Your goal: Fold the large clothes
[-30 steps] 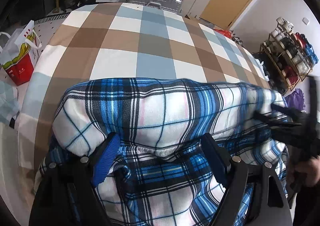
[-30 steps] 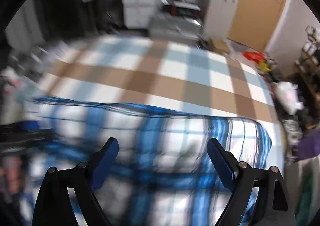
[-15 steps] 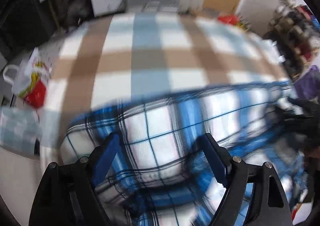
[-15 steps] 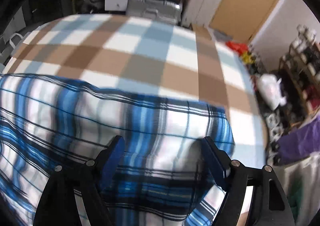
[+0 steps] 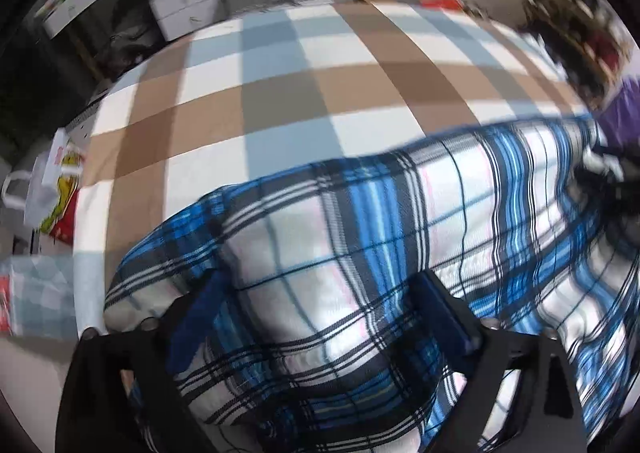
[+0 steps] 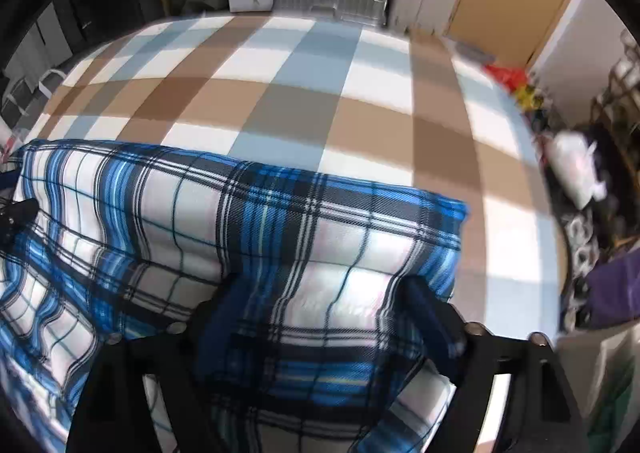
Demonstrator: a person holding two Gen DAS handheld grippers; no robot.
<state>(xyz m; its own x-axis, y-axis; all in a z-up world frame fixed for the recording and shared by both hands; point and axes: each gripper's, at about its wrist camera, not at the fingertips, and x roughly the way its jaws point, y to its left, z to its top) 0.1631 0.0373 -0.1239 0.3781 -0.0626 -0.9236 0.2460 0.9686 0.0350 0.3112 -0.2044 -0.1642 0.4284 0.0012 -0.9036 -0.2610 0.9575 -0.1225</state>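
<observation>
Your left gripper has just been opening; its jaws stand wide apart, blue plaid garment bulging between them, unpinched. Your right gripper also stands apart after widening, cloth between its fingers. The garment fills the lower frame, lying on the brown-and-blue checked bedspread.

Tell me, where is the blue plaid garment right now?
The blue plaid garment lies folded on the near part of the checked bed cover, filling the lower half of both wrist views.
</observation>
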